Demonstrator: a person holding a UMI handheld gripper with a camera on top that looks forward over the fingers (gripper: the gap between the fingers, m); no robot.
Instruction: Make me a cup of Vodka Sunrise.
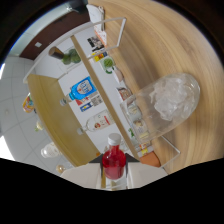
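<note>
Clenched on a small red bottle, our claw shows only its dark fingertips, one pressed to each side of the bottle's body. The bottle stands between them at six o'clock. It is filled with bright red liquid and topped by a white cap that points away from us toward twelve o'clock. We see no label on it.

Just beyond the bottle, at about two o'clock from it, lies a tall clear glass, which appears tipped in our slanted view. Its far end is packed with ice cubes, and it sits against a pale wooden surface that stretches on toward one o'clock.

From the cap toward eleven o'clock we see a white shelf unit with wooden sides. Nearest on it is a clear bottle with a white label carrying a red mark, the writing too small to read. Farther along, a bottle with a blue label bears white lettering we cannot make out. Farther still, toward eleven o'clock, stand green rounded items, and at twelve o'clock are small packages with dark and orange printing, also unreadable.

At nine o'clock, past the shelf, white floor tiles show.
</note>
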